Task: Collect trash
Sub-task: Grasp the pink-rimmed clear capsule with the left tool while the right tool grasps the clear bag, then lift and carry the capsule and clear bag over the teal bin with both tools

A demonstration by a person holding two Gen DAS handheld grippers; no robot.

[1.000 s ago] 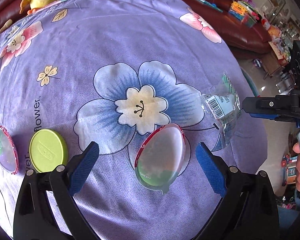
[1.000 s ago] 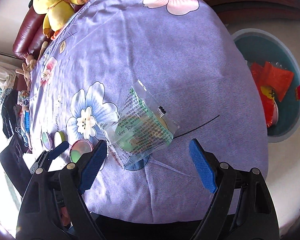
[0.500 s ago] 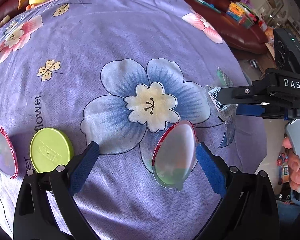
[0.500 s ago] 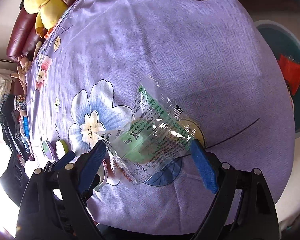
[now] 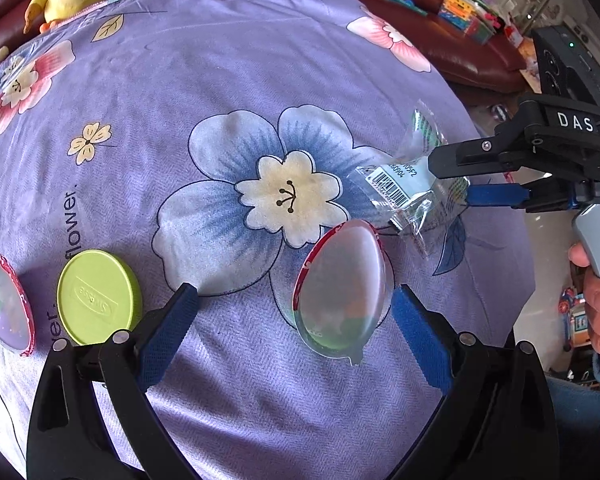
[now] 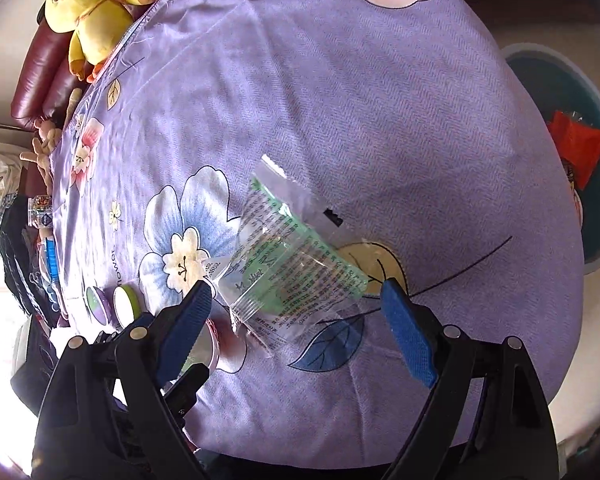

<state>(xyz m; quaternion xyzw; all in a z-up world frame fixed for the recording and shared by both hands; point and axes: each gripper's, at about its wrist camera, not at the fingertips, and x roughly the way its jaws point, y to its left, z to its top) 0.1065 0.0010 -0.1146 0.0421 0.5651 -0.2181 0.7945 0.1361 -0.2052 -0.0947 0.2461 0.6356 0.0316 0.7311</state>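
Right wrist view: a clear wrapper [image 6: 288, 264] with green print is seen flat on the purple cloth [image 6: 380, 100], between the widely parted blue pads of the right gripper [image 6: 296, 304]; whether either pad touches it cannot be told, and nothing is gripped. Its print is too small to be read, and its near-left corner is partly covered by the left pad. In the left wrist view the wrapper [image 5: 412, 188] is half hidden behind the right gripper [image 5: 460, 184], of which only one black finger and one blue pad are shown, with part of a hand [image 5: 596, 300] on its handle. The left gripper [image 5: 296, 316] is held wide open over a foil lid [image 5: 340, 288], which lies just inside the right pad; contact cannot be judged. Two more lids, a green one [image 5: 98, 298] and a foil one [image 5: 6, 304] cut off at the frame's left, lie beside the left pad. Beyond the wrapper, the cloth is bare up to a plush duck [image 6: 84, 12] at its far edge. Past the cloth's right edge, a teal bin [image 6: 580, 160] with red trash is cut off by the frame.
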